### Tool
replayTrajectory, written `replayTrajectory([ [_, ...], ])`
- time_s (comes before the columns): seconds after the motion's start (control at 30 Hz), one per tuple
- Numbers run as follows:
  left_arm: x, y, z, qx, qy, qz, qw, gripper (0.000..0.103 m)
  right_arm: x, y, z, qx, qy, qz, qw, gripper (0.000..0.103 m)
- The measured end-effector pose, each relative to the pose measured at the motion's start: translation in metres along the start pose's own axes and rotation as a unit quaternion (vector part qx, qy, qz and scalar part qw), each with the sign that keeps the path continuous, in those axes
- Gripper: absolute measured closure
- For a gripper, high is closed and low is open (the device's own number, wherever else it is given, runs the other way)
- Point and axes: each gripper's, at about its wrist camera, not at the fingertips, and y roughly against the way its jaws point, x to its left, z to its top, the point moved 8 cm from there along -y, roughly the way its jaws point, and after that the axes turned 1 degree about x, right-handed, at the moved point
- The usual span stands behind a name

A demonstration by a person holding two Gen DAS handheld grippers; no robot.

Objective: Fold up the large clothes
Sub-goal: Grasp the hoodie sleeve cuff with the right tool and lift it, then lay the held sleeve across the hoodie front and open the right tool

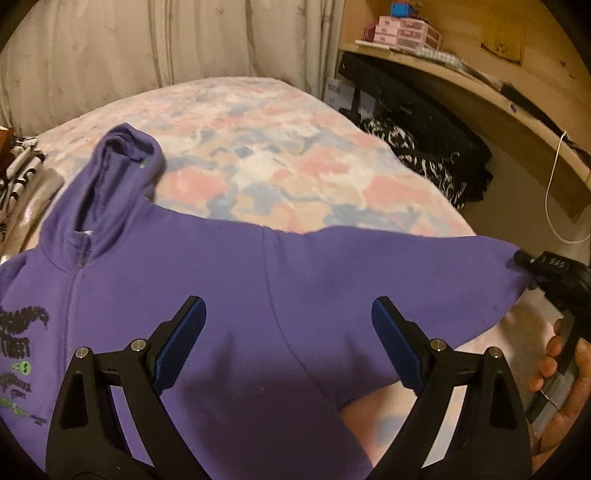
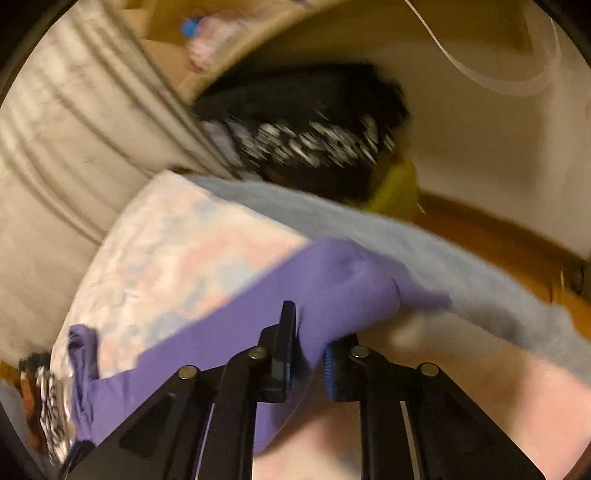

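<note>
Leftmost, noted a heap of striped clothes (image 1: 18,162) against the left edge of the bed (image 1: 280,166). Found the purple hoodie (image 1: 207,266) spread front-up across the near end of the bed. Saw its hood (image 1: 122,162) pointing toward the far end of the bed and its zipper (image 1: 75,291) running down from the collar. Made out dark and green print (image 1: 22,332) left of the zipper, too blurred to read.

Further right, caught the left gripper (image 1: 288,306) hanging over the hoodie's chest at the near end of the bed. Found its jaws spread wide, the blue pads (image 1: 181,343) apart, nothing between them, and could not tell whether they touched the cloth below.

Followed the sleeve (image 1: 443,266) out, stretched flat and taut toward the right edge of the bed. Found the right gripper (image 1: 524,269) at the sleeve's end, jaws clenched on the purple cloth. Confirmed it from the right wrist view: fabric pinched between the two pads, the rest of the sleeve trailing away to the left over the bed. Spotted a person's hand (image 1: 561,369) wrapped round that gripper's handle, just off the near right corner of the bed.

Beyond the right edge of the bed, noted a pile of black clothes (image 1: 424,122). Above it, saw a wooden shelf (image 1: 461,74) carrying pink boxes (image 1: 400,31), with a white cable (image 1: 554,177) hanging from it. Behind the far end of the bed, saw a pale curtain (image 1: 147,44).
</note>
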Motion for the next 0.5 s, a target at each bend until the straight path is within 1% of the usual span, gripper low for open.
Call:
replayTrajectory([
  [0.1, 0.014, 0.02, 0.006, -0.015, 0.014, 0.005, 0.9998, 0.013, 0.057, 0.033, 0.005, -0.034, 0.044, 0.048, 0.997, 0.091],
  [0.13, 0.021, 0.029, 0.009, -0.025, 0.017, 0.006, 0.9995, 0.013, 0.083, 0.045, 0.005, -0.041, 0.063, 0.072, 0.995, 0.091],
  [0.17, 0.025, 0.036, 0.01, -0.031, 0.019, 0.009, 0.9993, 0.013, 0.097, 0.054, 0.001, -0.043, 0.074, 0.082, 0.993, 0.091],
  [0.2, 0.031, 0.044, 0.012, -0.04, 0.021, 0.013, 0.9989, 0.013, 0.129, 0.066, -0.004, -0.046, 0.102, 0.106, 0.988, 0.091],
  [0.23, 0.039, 0.053, 0.013, -0.05, 0.023, 0.021, 0.9982, 0.013, 0.143, 0.071, -0.008, -0.047, 0.114, 0.116, 0.986, 0.091],
  [0.27, 0.047, 0.061, 0.013, -0.057, 0.027, 0.027, 0.9976, 0.013, 0.174, 0.08, -0.017, -0.044, 0.142, 0.137, 0.979, 0.091],
  [0.33, 0.066, 0.076, 0.013, -0.072, 0.037, 0.039, 0.996, 0.013, 0.217, 0.086, -0.037, -0.033, 0.179, 0.162, 0.97, 0.091],
  [0.37, 0.074, 0.082, 0.012, -0.076, 0.041, 0.044, 0.9953, 0.013, 0.228, 0.088, -0.045, -0.029, 0.191, 0.167, 0.967, 0.091],
  [0.43, 0.096, 0.093, 0.008, -0.08, 0.054, 0.056, 0.9938, 0.013, 0.27, 0.086, -0.076, -0.015, 0.237, 0.177, 0.955, 0.091],
  [0.47, 0.109, 0.098, 0.004, -0.081, 0.063, 0.061, 0.9928, 0.013, 0.28, 0.084, -0.087, -0.009, 0.248, 0.178, 0.952, 0.091],
  [0.5, 0.119, 0.103, 0.002, -0.083, 0.069, 0.066, 0.992, 0.013, 0.296, 0.079, -0.105, 0.004, 0.265, 0.179, 0.947, 0.091],
])
